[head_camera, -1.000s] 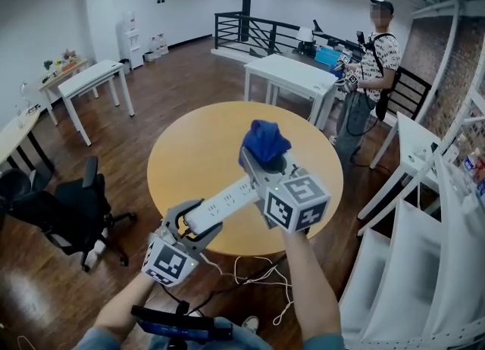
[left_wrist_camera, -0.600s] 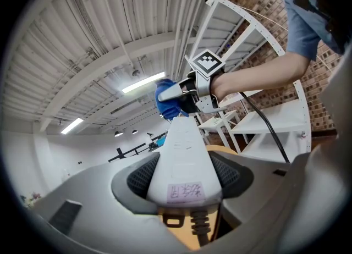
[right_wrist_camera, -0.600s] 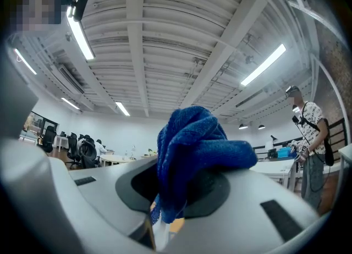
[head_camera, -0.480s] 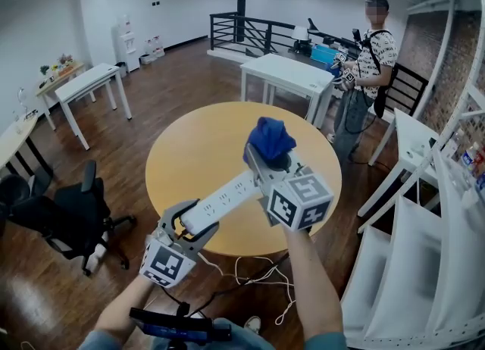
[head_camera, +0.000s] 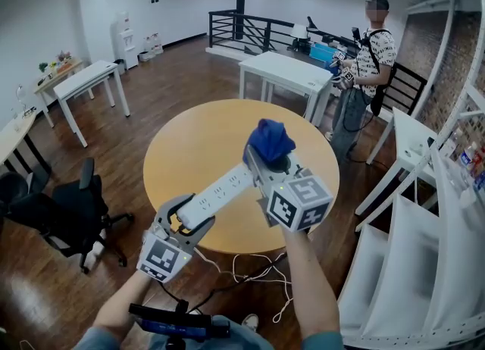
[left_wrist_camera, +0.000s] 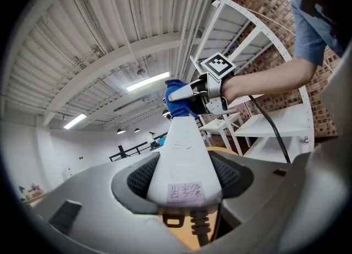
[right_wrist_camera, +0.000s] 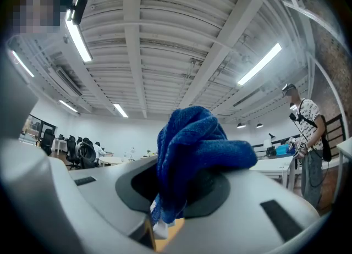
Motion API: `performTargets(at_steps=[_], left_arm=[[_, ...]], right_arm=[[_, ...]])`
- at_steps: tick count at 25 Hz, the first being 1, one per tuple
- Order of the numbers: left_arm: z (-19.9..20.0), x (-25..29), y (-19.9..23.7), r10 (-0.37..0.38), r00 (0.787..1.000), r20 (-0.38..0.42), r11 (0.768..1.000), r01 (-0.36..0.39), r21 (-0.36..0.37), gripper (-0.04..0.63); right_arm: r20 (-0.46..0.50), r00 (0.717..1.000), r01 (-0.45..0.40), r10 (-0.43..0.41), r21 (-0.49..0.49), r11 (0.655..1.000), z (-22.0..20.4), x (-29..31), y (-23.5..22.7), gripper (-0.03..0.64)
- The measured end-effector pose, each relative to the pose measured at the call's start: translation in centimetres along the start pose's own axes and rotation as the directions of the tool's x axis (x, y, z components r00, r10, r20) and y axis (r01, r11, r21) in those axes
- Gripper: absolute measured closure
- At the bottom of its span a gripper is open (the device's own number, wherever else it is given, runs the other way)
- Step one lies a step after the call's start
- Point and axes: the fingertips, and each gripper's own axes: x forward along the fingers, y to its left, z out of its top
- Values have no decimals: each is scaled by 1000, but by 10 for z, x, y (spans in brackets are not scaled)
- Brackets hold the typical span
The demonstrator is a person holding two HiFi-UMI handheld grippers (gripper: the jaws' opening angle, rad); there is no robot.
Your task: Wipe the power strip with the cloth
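Bright overhead striplights; sharp centres, fisheye-warped, dark-vignetted edges.

A round light-wood table [head_camera: 198,140] on a dark plank floor [head_camera: 170,76] spreads beneath and beyond the left gripper [head_camera: 184,218] and right gripper [head_camera: 267,160]; a white cord [head_camera: 258,271] loops on the floor below them.

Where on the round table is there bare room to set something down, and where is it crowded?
The round table looks bare across its far and left parts, from the rim to the power strip. Crowded: the near right, where the left gripper, the right gripper and the cloth hang over it.
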Motion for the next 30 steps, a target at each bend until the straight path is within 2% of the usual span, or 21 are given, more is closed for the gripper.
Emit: performTargets(at_steps=[9, 17, 26, 30], left_arm=[[-4, 0, 15, 32, 999, 17, 999, -32, -14, 318], [-2, 0, 20, 53, 999, -2, 997, -53, -64, 318], [-6, 2, 24, 56, 998, 21, 998, -56, -42, 318], [-8, 2, 27, 66, 998, 13, 995, -65, -79, 318]], right_arm=[[5, 1000, 0, 0, 8, 1000, -6, -5, 2, 529], [3, 1000, 9, -9, 27, 1000, -11, -10, -2, 529], [6, 1000, 7, -7, 27, 1000, -12, -12, 1, 529], [8, 1000, 2, -3, 33, 999, -15, -14, 3, 529]])
